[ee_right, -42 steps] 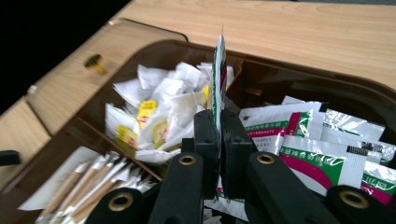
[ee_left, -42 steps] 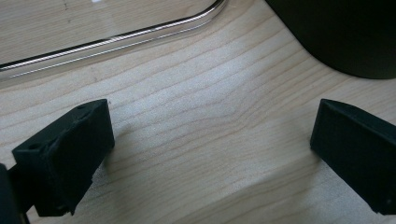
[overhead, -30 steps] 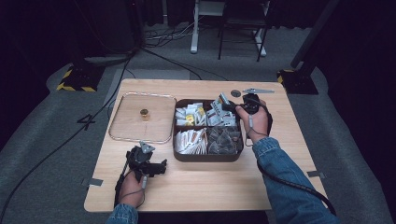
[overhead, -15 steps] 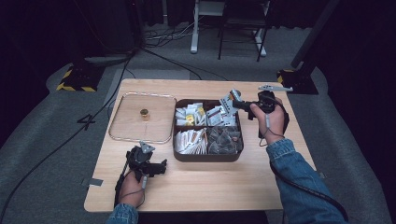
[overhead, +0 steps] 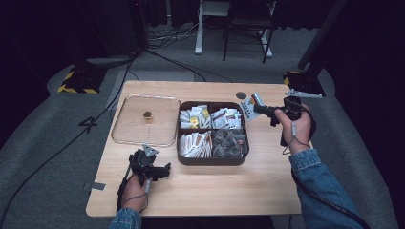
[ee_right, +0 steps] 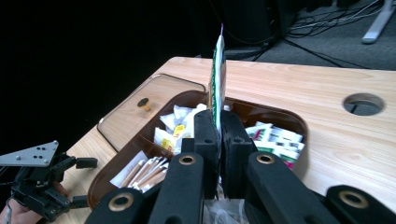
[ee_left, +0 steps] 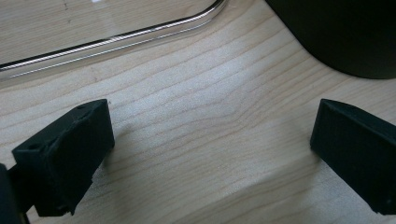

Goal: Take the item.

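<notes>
- High view: my right gripper (overhead: 258, 108) holds a packet (overhead: 250, 103) above the brown tray's (overhead: 210, 160) right rim.
- Left gripper view: my left gripper (ee_left: 212, 140) rests spread wide over bare table (ee_left: 210, 84).
- Right gripper view: jaws pinch the packet (ee_right: 218, 79) upright.

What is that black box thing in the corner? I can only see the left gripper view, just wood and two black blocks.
Observer: It is a dark brown tray with four compartments holding packets and sticks.
Operator: And the shiny line on the wood?
Observer: That is the rim of a clear lid lying flat beside the tray, with a small gold knob on it.
Operator: Where is the other hand-held gripper?
Observer: The right hand-held gripper is raised past the tray's far right corner, with its jaws shut on a thin green and white packet.
</notes>
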`<action>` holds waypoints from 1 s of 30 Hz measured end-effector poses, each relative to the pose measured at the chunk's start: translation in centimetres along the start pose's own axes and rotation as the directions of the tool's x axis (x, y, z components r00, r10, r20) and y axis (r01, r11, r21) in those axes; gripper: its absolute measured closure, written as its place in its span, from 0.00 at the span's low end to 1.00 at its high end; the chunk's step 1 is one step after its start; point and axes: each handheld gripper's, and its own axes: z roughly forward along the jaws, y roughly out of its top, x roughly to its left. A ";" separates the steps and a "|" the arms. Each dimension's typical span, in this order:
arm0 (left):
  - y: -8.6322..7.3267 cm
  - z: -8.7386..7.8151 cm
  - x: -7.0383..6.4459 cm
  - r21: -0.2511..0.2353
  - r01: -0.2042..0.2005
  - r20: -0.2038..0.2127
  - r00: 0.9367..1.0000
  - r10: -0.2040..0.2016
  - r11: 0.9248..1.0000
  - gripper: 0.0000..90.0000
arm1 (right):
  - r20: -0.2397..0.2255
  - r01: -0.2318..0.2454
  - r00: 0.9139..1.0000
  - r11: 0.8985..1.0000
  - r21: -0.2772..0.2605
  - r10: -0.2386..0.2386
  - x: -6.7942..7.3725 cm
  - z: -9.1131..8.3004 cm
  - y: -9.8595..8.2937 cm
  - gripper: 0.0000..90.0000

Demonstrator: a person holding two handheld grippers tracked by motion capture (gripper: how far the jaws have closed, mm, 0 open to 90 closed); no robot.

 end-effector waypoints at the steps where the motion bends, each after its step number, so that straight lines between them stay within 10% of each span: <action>1: 0.0 0.0 0.0 0.000 0.000 0.000 1.000 0.000 1.000 0.00 | 0.005 0.003 1.000 1.000 -0.003 -0.003 -0.2 -0.4 -0.1 0.98; 17: 0.1 0.1 0.0 0.002 0.000 0.004 1.000 0.000 1.000 0.00 | 0.102 -0.029 0.994 0.999 -0.034 0.033 -3.2 -6.5 -2.5 0.98; 30: 0.1 0.1 0.0 0.002 -0.001 0.004 1.000 0.001 1.000 0.00 | 0.181 -0.065 0.982 0.998 0.009 0.062 -5.3 -7.1 -6.4 0.98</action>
